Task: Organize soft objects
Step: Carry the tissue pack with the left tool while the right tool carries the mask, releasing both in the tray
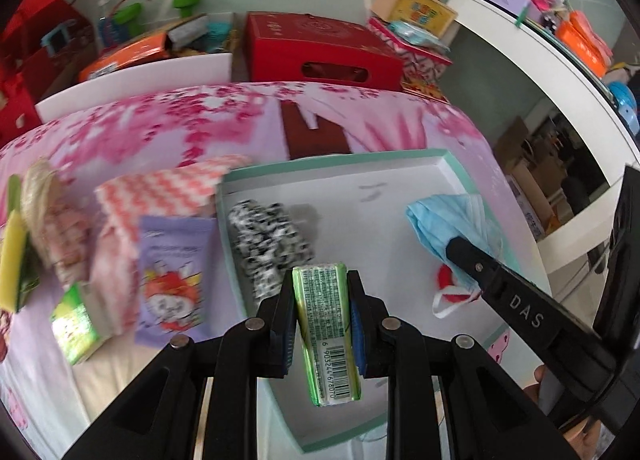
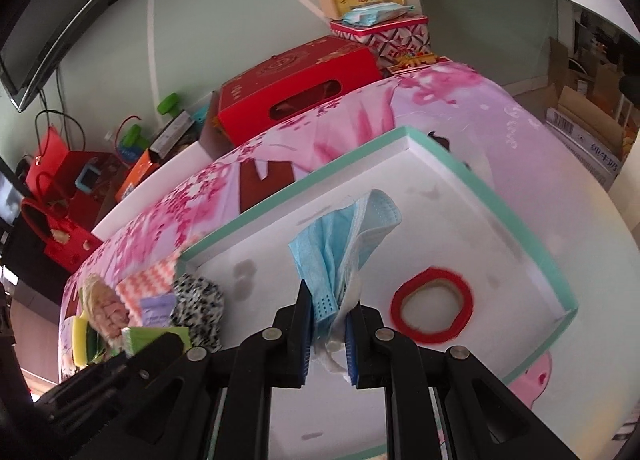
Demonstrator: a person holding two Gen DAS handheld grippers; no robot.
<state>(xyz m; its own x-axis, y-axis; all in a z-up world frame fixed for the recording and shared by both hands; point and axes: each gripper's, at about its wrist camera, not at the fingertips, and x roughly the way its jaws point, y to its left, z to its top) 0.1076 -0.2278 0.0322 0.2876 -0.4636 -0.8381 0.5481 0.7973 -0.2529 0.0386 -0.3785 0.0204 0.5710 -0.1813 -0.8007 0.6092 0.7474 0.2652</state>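
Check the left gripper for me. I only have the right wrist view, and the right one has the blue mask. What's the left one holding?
Observer: The left gripper is shut on a green pack, printed side with the barcode facing the camera.
Operator: Is it over the tray?
Observer: It appears so. It is in front of the tray's near left part, close to the black-and-white scrunchie lying inside.
Operator: Any more green outside the tray?
Observer: Yes, a second green pack lies on the bedsheet, left of a purple packet with a red cartoon figure.
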